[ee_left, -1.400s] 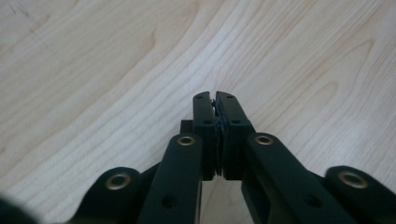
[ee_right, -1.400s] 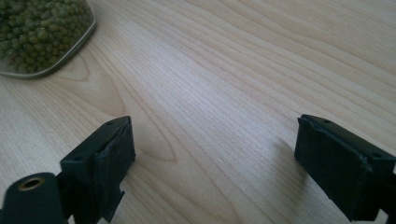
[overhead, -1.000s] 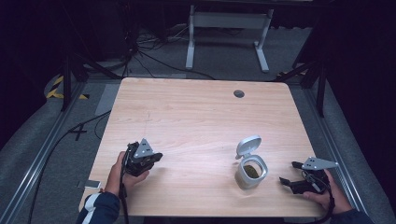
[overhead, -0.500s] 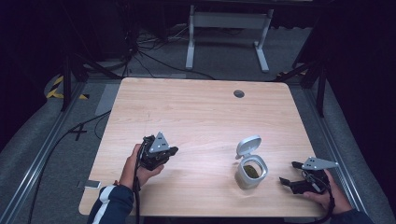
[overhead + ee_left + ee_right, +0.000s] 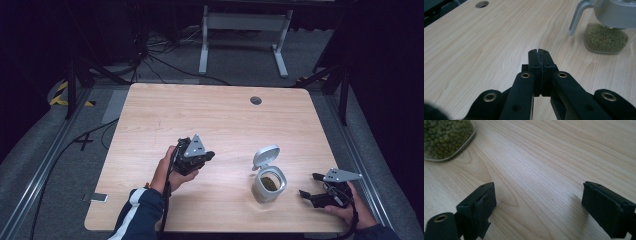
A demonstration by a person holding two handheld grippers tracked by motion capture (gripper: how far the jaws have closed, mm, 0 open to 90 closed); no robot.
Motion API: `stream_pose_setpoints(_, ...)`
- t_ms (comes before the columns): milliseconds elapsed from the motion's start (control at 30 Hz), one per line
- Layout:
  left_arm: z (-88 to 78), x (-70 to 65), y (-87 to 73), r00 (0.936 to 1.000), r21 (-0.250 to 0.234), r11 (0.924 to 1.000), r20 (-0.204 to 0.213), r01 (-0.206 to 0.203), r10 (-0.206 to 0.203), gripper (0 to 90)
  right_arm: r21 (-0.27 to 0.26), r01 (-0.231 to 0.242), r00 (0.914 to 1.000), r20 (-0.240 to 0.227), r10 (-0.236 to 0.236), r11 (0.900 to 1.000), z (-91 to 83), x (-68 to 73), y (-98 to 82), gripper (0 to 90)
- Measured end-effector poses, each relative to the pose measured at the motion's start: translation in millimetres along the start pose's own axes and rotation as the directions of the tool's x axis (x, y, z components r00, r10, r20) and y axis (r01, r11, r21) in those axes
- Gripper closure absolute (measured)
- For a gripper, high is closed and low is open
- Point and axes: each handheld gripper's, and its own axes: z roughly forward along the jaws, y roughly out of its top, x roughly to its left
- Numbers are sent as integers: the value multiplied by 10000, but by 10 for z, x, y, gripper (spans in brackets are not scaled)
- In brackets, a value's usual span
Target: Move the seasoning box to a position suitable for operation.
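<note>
A small clear jar (image 5: 268,184) of green beans stands on the wooden table (image 5: 220,120) in the lower right of the high view, its grey flip lid (image 5: 264,156) hinged open and standing up behind the mouth. In the left gripper view the same jar sits in the upper right corner, the beans (image 5: 605,37) showing through its wall; in the right gripper view only its bean-filled base (image 5: 445,137) shows in the upper left. To the jar's left in the high view, near the frame's centre, the left gripper (image 5: 205,156) is held in a hand (image 5: 167,172) with a striped sleeve (image 5: 135,215) below it, and its jaws are pressed together with nothing between them, pointing toward the jar. At the lower right edge of that frame the right gripper (image 5: 307,195) lies low over the table, just beside the jar but apart from it, its jaws spread wide over bare wood. A round cable hole (image 5: 256,100) sits near the table's far edge.
</note>
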Motion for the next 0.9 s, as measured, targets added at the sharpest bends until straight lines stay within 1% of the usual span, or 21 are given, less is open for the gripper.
stream_pose_setpoints(33, 42, -21, 79, 9999, -81, 9999, 92, -112, 112, 900, 0, 1, 10000, 3, -1, 10000, 0, 0, 0, 118)
stream_pose_setpoints(67, 42, -21, 79, 9999, -81, 9999, 92, -112, 112, 900, 0, 1, 10000, 3, -1, 10000, 0, 0, 0, 118)
stream_pose_setpoints(100, 78, -41, 141, 9997, -168, 9998, 196, -139, 142, 900, -1, 1, 10000, 3, -1, 10000, 0, 0, 0, 119)
stream_pose_setpoints(167, 115, -64, 210, 9994, -247, 9994, 245, -257, 264, 900, -7, 1, 10000, 2, -1, 10000, 0, 0, 0, 119)
stream_pose_setpoints(200, 115, -64, 210, 9994, -247, 9994, 245, -257, 264, 900, -7, 1, 10000, 2, -1, 10000, 0, 0, 0, 119)
stream_pose_setpoints(233, 138, -81, 258, 9989, -300, 9990, 339, -325, 335, 900, -1, 1, 10000, 1, -1, 10000, 0, 0, 0, 118)
stream_pose_setpoints(400, 224, -151, 405, 9974, -424, 9977, 459, -535, 555, 900, 0, -6, 10000, -2, 6, 10000, -1, 0, 0, 118)
stream_pose_setpoints(633, 335, -237, 543, 9948, -631, 9955, 681, -713, 756, 900, 3, -24, 10000, -6, 24, 10000, -1, 1, 0, 118)
stream_pose_setpoints(700, 345, -247, 555, 9946, -579, 9957, 709, -721, 761, 900, -3, 3, 10000, 5, -3, 10000, 0, 0, 0, 119)
stream_pose_setpoints(767, 378, -270, 584, 9942, -652, 9949, 703, -766, 811, 900, 1, -20, 10000, -5, 20, 10000, -1, 1, 0, 119)
stream_pose_setpoints(800, 388, -279, 591, 9943, -688, 9950, 736, -725, 775, 900, 1, -20, 10000, -5, 20, 10000, -1, 1, 0, 119)
stream_pose_setpoints(867, 409, -296, 616, 9939, -660, 9950, 749, -756, 805, 900, 1, -20, 10000, -5, 20, 10000, -1, 1, 0, 119)
stream_pose_setpoints(900, 418, -305, 634, 9927, -657, 9944, 823, -824, 877, 900, 2, -20, 10000, -8, 20, 10000, -1, 1, 0, 118)
